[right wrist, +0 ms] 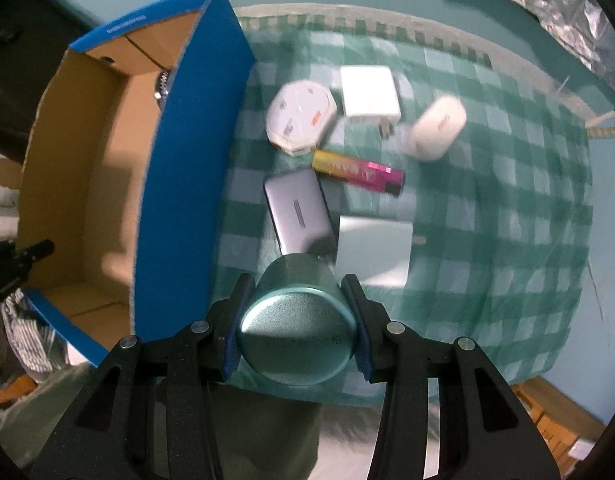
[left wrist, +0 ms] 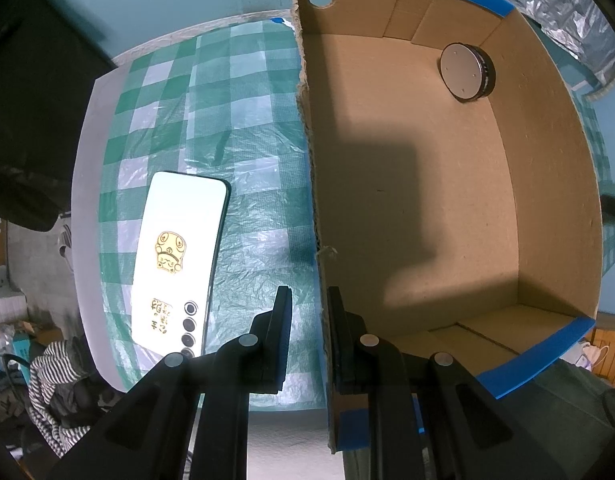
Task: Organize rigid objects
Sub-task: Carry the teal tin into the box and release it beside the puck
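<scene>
- Right gripper [right wrist: 294,322]: clamped on a teal cylindrical tin [right wrist: 295,326], pads against both sides, held above the near edge of the table [right wrist: 507,240], just right of the box.
- Left gripper [left wrist: 309,340]: straddles the left wall of the cardboard box [left wrist: 427,200]; the gap between pads and wall on one side leaves it unclear whether it pinches.
- Box contents: one round metal disc [left wrist: 465,71] leaning in the far right corner.
- White phone [left wrist: 175,260] lies left of the box on the checked cloth.
- Right of the box, loose on the cloth: octagonal white case [right wrist: 301,118], white charger [right wrist: 369,92], white oval case [right wrist: 437,126], yellow-pink lighter [right wrist: 357,171], grey power bank [right wrist: 299,210], silver flat box [right wrist: 373,250].
</scene>
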Tool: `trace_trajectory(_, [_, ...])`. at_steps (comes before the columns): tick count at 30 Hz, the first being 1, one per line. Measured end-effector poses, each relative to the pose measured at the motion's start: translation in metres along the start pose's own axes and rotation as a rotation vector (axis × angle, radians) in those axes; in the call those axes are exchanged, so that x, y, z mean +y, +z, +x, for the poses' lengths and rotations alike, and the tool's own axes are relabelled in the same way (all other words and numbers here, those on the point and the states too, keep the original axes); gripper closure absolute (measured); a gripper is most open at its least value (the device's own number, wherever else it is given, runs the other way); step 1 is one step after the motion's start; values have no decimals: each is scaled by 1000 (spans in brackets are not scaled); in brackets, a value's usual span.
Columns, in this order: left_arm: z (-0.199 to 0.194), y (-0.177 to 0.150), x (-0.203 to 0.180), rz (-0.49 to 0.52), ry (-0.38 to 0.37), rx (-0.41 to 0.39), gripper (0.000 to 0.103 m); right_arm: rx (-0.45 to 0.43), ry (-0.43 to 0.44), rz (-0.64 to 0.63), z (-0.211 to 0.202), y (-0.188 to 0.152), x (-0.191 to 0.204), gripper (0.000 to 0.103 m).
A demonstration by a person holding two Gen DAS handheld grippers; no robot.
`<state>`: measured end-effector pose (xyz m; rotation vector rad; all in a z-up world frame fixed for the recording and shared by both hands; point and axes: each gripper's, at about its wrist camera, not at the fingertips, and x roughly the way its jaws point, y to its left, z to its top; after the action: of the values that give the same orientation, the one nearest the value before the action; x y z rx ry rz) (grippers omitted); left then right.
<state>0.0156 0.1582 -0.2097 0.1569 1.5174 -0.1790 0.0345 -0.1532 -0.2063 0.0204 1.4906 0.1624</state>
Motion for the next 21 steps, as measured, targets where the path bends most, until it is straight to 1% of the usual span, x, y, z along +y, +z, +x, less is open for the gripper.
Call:
trace_trajectory(7, [1,1,-2,0,1,2,86,-50,6,-56,-30,25,16,59])
trace_trajectory(16, [1,2,-2,-4,0,5,86,-88,33,-114,-46,55,43,59])
trace_trajectory(21, [1,2,-3,-5,4,10,86,-96,40,-173,-45,72,66,59])
